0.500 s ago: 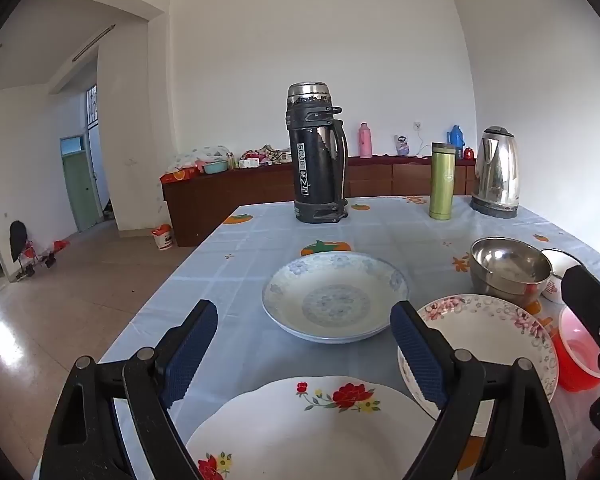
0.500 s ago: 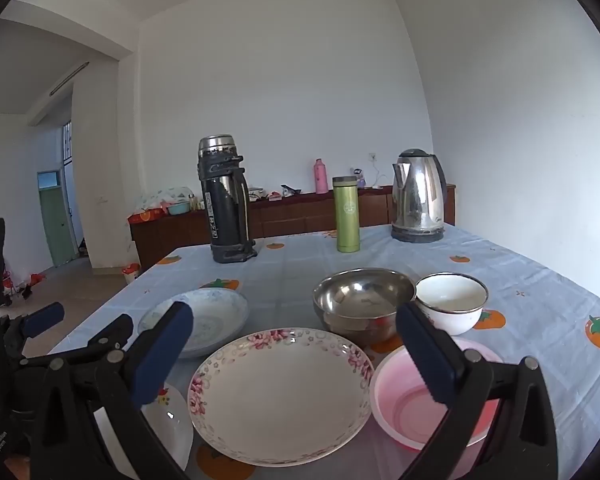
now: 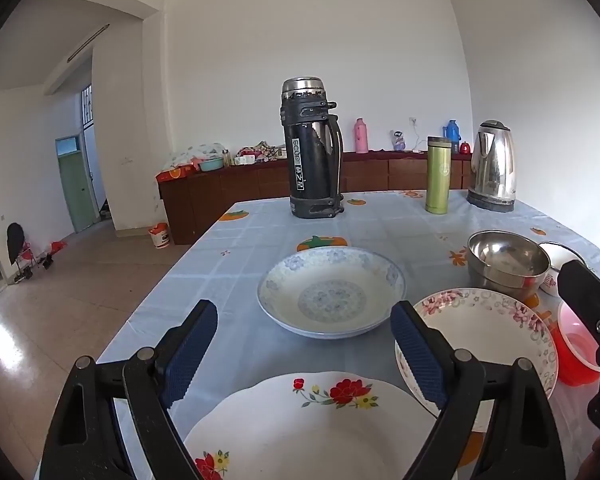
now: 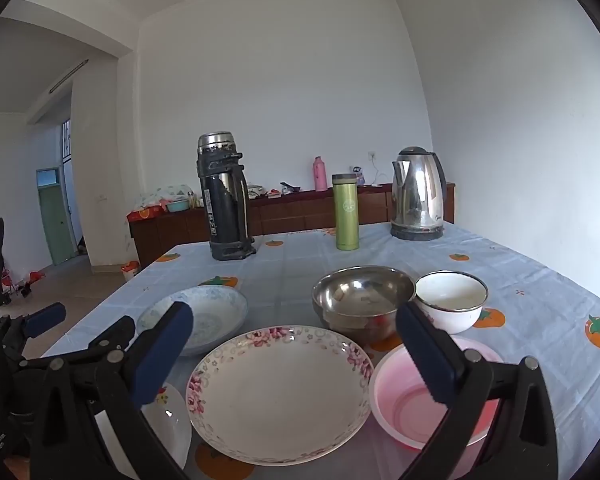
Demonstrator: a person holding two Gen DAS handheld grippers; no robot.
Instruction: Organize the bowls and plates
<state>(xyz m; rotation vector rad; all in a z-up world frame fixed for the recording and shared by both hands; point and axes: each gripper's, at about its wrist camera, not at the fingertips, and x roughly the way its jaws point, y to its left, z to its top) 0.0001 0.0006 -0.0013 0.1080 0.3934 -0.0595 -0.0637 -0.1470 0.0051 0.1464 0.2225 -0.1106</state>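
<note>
Checked tablecloth [image 4: 520, 276], glossy round plates [image 4: 280, 392]

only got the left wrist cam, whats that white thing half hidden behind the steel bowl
observer: A small white bowl with a dark rim, upright, with nothing visible inside.
operator: and the red thing at my right edge
observer: A pink plastic bowl, upright, on the near side of the white bowl.
operator: right tongs holding anything
observer: No. The right tongs are open, and the pink-flowered plate shows between them.
</note>
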